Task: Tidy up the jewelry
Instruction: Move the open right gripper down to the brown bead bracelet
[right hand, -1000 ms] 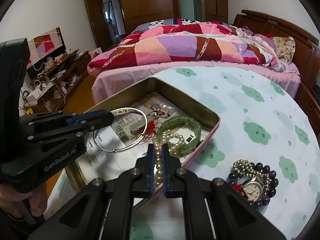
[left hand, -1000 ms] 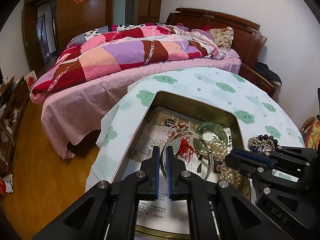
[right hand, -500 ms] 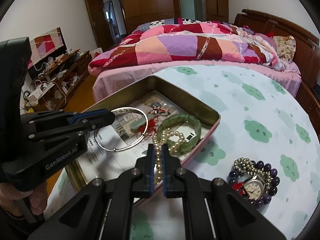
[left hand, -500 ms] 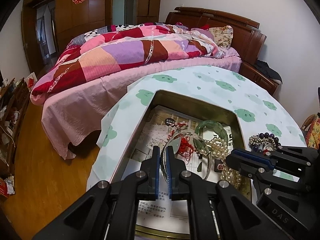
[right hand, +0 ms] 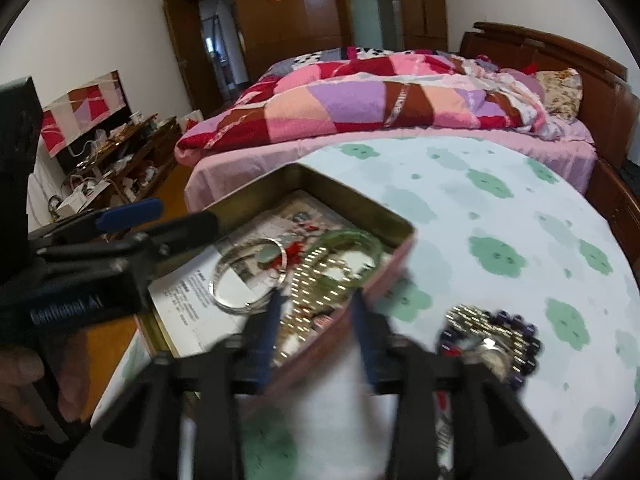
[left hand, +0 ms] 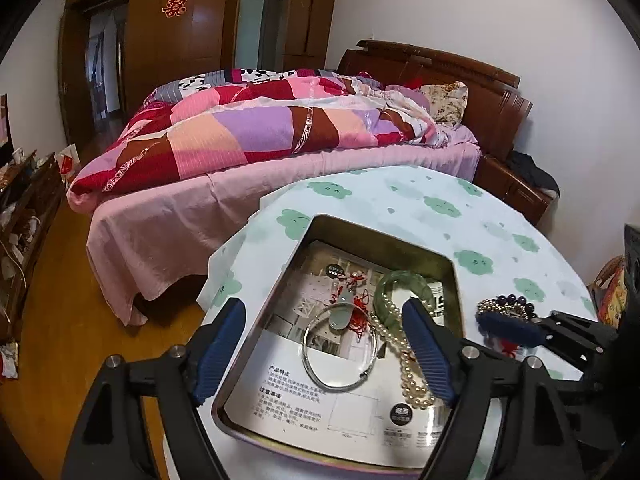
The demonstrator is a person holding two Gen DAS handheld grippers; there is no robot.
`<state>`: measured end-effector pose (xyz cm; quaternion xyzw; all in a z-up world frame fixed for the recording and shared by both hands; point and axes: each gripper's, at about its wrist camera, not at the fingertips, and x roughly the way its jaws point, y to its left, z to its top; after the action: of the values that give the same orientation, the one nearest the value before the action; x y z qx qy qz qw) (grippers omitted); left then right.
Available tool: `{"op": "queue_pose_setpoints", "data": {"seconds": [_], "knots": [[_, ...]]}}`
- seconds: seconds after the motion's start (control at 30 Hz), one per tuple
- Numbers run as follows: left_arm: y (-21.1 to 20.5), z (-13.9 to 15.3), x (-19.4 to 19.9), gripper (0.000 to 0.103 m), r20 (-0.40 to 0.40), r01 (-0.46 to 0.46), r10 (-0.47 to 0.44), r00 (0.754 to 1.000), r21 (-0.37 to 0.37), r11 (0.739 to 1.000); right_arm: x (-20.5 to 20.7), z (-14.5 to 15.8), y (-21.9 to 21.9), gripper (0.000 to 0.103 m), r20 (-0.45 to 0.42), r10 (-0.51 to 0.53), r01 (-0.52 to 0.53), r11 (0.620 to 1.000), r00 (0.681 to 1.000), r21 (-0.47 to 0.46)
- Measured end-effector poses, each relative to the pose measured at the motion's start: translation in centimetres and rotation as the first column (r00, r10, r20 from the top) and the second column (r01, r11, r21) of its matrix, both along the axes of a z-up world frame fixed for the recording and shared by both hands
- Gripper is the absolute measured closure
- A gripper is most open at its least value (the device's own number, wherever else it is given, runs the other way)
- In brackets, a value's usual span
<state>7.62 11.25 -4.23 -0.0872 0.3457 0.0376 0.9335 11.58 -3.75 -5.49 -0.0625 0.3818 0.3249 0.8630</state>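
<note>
An open metal tin (left hand: 380,236) lined with printed paper stands on the cloud-print tablecloth (left hand: 440,204). In it lie a silver bangle (left hand: 340,350), a pearl necklace (left hand: 404,360), a green jade bracelet (left hand: 404,286) and a red-corded pendant (left hand: 348,312). My left gripper (left hand: 324,344) hangs over the tin, its jaws opening wide. The bangle lies flat between them, clear of both pads. My right gripper (right hand: 316,332) is blurred, and its jaws are opening over the pearl necklace (right hand: 316,280) at the tin's near edge (right hand: 384,280); its pads do not press on the pearls.
A watch with beaded bracelets (right hand: 492,340) lies on the cloth right of the tin. A bed with a patchwork quilt (left hand: 260,136) stands beyond the table. The table's left edge (left hand: 240,248) drops to the wooden floor (left hand: 52,280). A hand (right hand: 24,376) holds the left gripper.
Both grippers were shut, the left on the silver bangle, the right on the pearl necklace. Both have let go; the bangle now lies flat in the tin and the pearls rest inside.
</note>
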Motion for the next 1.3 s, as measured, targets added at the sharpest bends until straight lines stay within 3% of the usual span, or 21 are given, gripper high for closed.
{"op": "queue_pose_setpoints", "data": {"seconds": [0.23,0.47,0.93,1.0,1.1,1.13,1.3], "knots": [[-2.0,-0.1,-0.8,0.023,-0.01,0.037,-0.038,0.999,-0.031,0.999,-0.7,0.0,-5.8,0.047,-0.009,-0.116,0.116,0.993,0.993,-0.001],[-6.4,-0.3,-1.3,0.023,-0.022,0.104,-0.104,0.994,0.017,0.994,-1.5,-1.3,-12.1,0.044,-0.047,-0.242,0.242,0.97,0.969,-0.017],[-11.6,-1.0,-1.8,0.023,-0.058,0.188,-0.185,0.981,0.063,0.98,-2.7,-4.1,-10.4,0.044,-0.093,-0.158,0.15,0.985,0.983,-0.088],[-12.3,-1.0,-1.7,0.023,-0.057,0.206,-0.202,0.978,0.072,0.976,-2.8,-4.5,-10.6,0.052,-0.094,-0.165,0.156,0.983,0.982,-0.095],[-13.4,-1.4,-1.3,0.023,-0.062,0.232,-0.227,0.972,0.092,0.968,-3.0,-4.6,-10.9,0.076,-0.079,-0.171,0.161,0.98,0.982,-0.118],[-13.7,-1.6,-1.1,0.023,-0.07,0.239,-0.232,0.97,0.098,0.966,-3.0,-4.7,-11.1,0.089,-0.081,-0.169,0.158,0.98,0.982,-0.122],[-14.5,-2.3,-0.5,0.023,-0.094,0.258,-0.25,0.964,0.091,0.962,-3.1,-4.6,-12.0,0.091,-0.079,-0.177,0.167,0.979,0.981,-0.12]]}}
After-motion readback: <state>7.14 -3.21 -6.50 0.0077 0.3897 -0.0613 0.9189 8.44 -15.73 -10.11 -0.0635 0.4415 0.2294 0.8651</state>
